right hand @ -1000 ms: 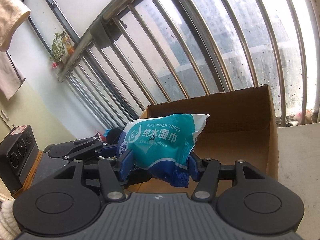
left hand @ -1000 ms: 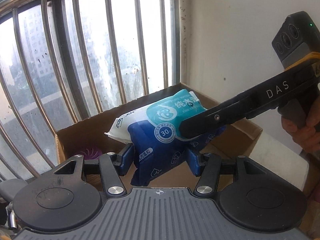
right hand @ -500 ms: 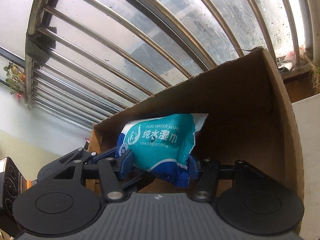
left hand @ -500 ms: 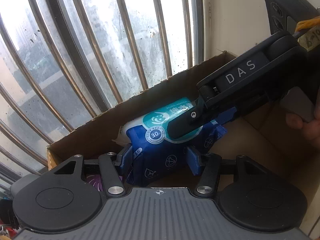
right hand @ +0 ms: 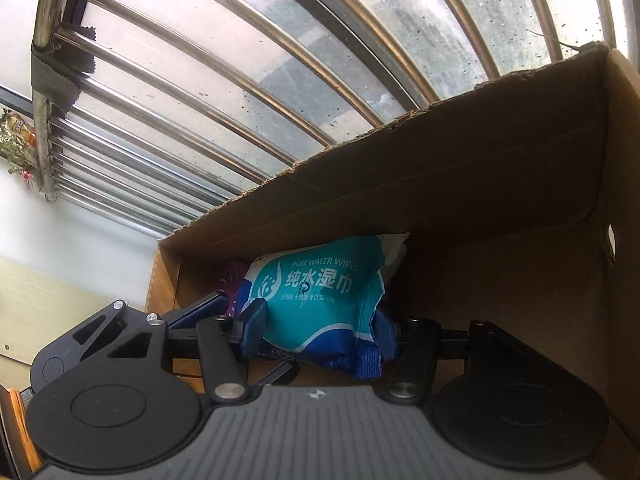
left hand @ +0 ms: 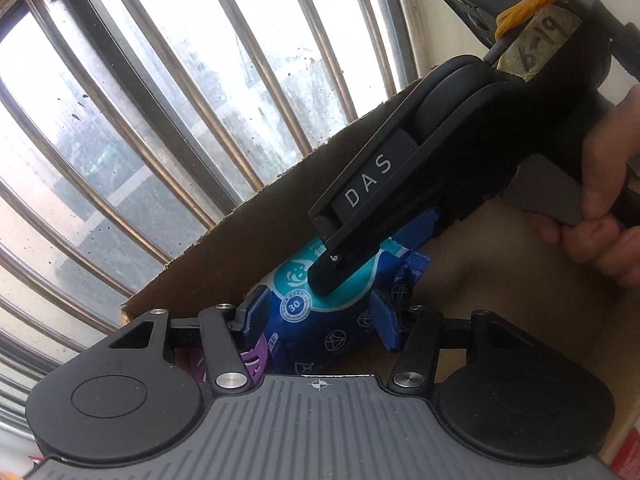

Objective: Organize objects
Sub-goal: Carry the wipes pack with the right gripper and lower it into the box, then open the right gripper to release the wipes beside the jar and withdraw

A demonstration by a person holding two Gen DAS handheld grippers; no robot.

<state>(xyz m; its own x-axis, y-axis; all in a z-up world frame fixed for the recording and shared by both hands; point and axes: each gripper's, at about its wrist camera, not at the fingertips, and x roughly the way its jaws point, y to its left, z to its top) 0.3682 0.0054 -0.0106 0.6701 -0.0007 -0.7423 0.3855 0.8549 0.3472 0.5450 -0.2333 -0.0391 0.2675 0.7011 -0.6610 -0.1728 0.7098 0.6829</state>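
I have the wipes pack [right hand: 320, 300] gripped by both my left gripper [left hand: 320, 316] and right gripper [right hand: 320, 332], fingers [right hand: 252, 328] clamped, inside the cardboard box [right hand: 480, 184], its long axis slanting upward toward the barred window [right hand: 240, 60].

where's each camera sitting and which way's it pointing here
Left wrist: sits on the left gripper, looking forward and down into the cardboard box; shows its own blue fingers, the right gripper, and a hand on its handle.
Right wrist: sits on the right gripper, looking down into the box toward the window bars; the left gripper shows at lower left.
Shared: the wipes pack, clamped by both grippers, the box, a purple item.
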